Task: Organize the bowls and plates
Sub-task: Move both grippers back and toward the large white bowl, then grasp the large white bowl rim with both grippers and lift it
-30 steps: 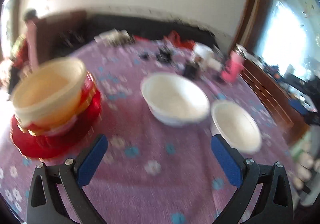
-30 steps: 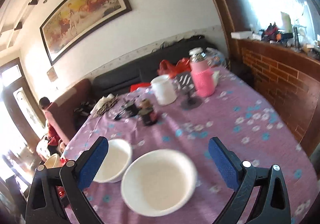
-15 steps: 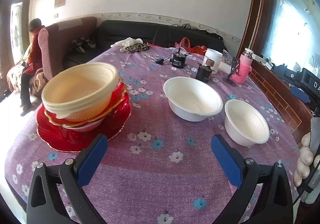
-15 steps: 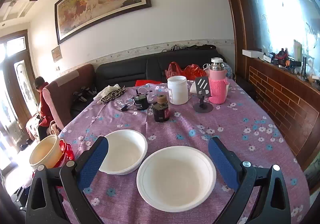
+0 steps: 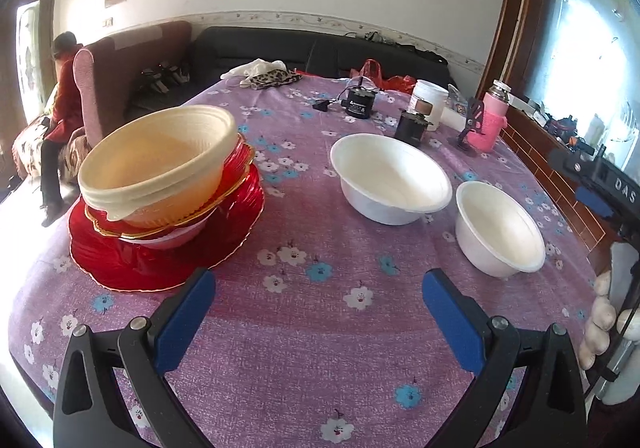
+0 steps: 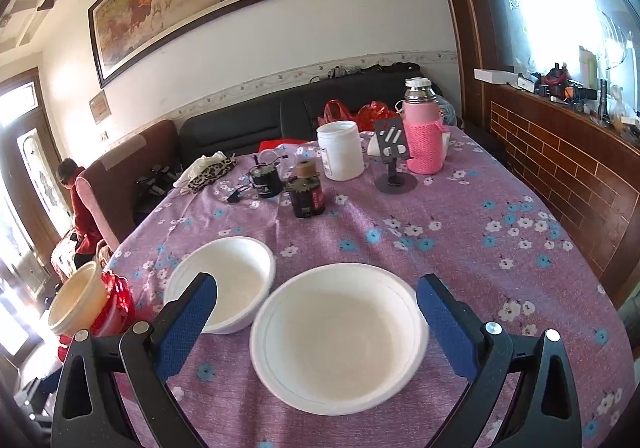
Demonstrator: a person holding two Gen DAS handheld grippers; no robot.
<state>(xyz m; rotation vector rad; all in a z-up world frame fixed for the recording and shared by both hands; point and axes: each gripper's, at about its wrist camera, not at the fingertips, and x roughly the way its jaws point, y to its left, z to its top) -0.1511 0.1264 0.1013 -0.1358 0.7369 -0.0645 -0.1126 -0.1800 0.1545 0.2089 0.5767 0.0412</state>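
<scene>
Two white bowls near the table's right edge, mouths up, apart: larger white bowl (image 5: 394, 177), smaller white bowl (image 5: 499, 234) closer to the edge. Cream bowl (image 5: 160, 163) tilted atop red plates (image 5: 168, 248) at the left edge. Left gripper (image 5: 318, 298) spread wide, empty, low over the tablecloth (image 5: 320, 328). Right gripper (image 6: 316, 302) spread around the smaller bowl, not touching. Only in the left view: gloved hand (image 5: 600, 312).

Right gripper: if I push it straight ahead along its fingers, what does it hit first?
Most likely the nearer white bowl: it sits centred between the open right gripper fingers, directly ahead. The other white bowl lies off to the left. Depth is uncertain through the fisheye.
</scene>
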